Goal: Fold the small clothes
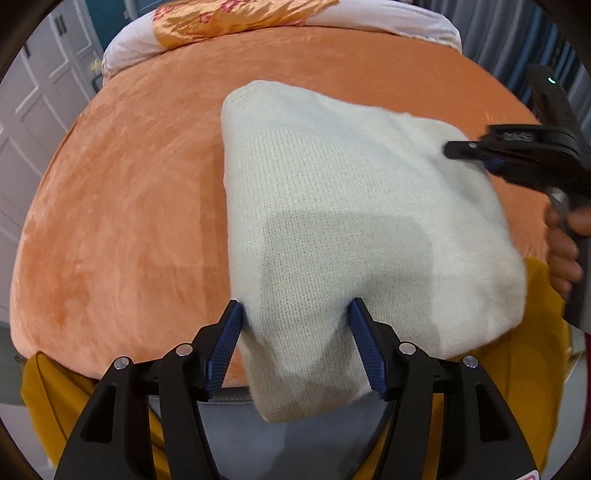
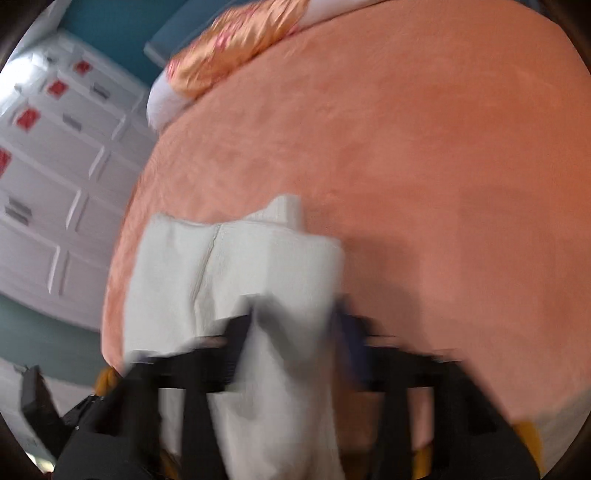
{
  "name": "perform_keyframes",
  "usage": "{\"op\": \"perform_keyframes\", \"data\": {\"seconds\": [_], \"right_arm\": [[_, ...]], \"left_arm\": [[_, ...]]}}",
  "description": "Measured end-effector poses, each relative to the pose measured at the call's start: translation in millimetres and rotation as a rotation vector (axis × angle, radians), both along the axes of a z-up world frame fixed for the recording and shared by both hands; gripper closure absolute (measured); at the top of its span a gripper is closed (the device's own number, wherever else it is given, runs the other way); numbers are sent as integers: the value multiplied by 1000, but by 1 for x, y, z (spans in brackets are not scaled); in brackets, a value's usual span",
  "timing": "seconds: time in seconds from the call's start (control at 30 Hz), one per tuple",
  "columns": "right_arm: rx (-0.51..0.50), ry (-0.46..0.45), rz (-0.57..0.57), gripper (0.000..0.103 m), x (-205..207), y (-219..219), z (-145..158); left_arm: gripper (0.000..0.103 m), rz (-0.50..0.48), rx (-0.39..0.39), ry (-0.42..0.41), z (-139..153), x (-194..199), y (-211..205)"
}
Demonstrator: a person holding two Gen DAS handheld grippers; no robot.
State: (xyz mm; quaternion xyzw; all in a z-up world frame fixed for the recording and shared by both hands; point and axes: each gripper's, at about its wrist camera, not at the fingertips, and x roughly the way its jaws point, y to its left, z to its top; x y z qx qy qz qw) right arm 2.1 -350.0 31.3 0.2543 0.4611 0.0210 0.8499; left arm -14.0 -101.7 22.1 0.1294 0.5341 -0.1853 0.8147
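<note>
White knit garment (image 1: 332,206) is lying partly folded on orange bed (image 1: 129,206), left gripper (image 1: 295,347) gaping half-open astride its near corner, blurred right gripper (image 2: 291,343) seemingly pinching cloth, folding unfinished.

- This is a bedroom in a home.
- A bed (image 1: 129,206) fills most of both views, covered with a plush orange blanket.
- At its far end lies a white pillow (image 1: 129,48) with a shiny orange, flower-patterned cloth (image 1: 229,18) draped over it.
- White panelled wardrobe doors (image 1: 40,96) stand beside the bed; in the right wrist view they carry red squares (image 2: 27,118) and small dark handles.
- The wall (image 2: 122,33) behind is painted teal.
- Grey-blue curtains (image 1: 517,40) hang on the far side.
- A folded cream knitted garment (image 1: 351,221) lies on the blanket.
</note>
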Motion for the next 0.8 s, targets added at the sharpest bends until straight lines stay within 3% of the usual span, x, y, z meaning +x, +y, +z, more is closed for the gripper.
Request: {"op": "perform_keyframes", "data": {"seconds": [0.07,0.13,0.2,0.27,0.3,0.37,0.4,0.47,0.5,0.57,0.67,0.73,0.8], "right_arm": [[-28,-146,77,92,5,19,41],[-64,-219,124,93,14,23,58],[-71,-132,128,93,43,21,34],[-113,61,124,92,67,17,-14],[-81,62,97,92,63,11,-24],[28,10,42,88,39,0,-10],[38,-6,14,84,24,-4,0],[30,-53,-15,60,-13,-4,19],[9,-57,-17,38,-35,-2,25],[-23,4,6,35,-63,7,20],[-76,82,17,47,-83,21,4],[-124,106,46,71,-91,33,-4],[-108,114,86,93,-92,49,-11]], "left_arm": [[45,21,-34,2,6,3,3],[45,31,-20,-6,5,6,0],[45,40,8,-7,0,8,-3],[42,39,14,-9,-5,11,-6],[42,35,19,-16,-5,10,-8],[42,35,24,-9,-5,11,-7],[42,38,17,-2,-4,12,-5],[42,46,-5,11,2,12,-2],[44,47,-10,16,4,11,-2],[44,45,-28,15,12,9,-5],[44,22,-45,-4,22,3,-19],[44,-11,-46,-17,24,0,-32],[44,-31,-18,-30,21,-3,-42]]}}
